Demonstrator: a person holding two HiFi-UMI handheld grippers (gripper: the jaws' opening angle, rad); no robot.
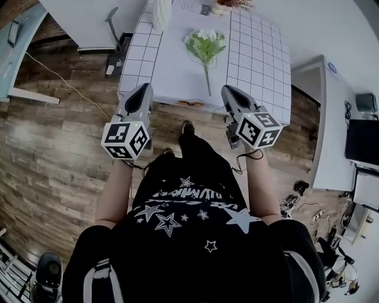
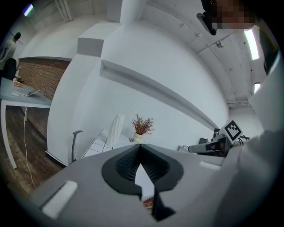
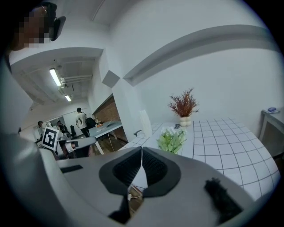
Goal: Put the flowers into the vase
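A bunch of white flowers with green leaves [image 1: 204,46] lies on the table's grid cloth [image 1: 260,53], its stem toward the near edge. In the right gripper view the flowers [image 3: 172,140] lie just beyond the jaws. The tall white vase [image 1: 161,14] stands at the table's far left; it also shows as the vase [image 2: 116,130] and the vase [image 3: 145,123]. My left gripper [image 1: 144,90] and right gripper [image 1: 228,90] hover side by side at the near table edge, short of the flowers. Both are shut with nothing between the jaws, as seen on the left gripper [image 2: 141,147] and the right gripper [image 3: 142,149].
A small pot of dried red twigs [image 1: 228,5] stands at the table's far end. A black chair [image 1: 117,42] stands left of the table. A small reddish thing [image 1: 190,103] lies at the near edge. A white desk [image 1: 331,124] with a monitor [image 1: 362,141] is at right.
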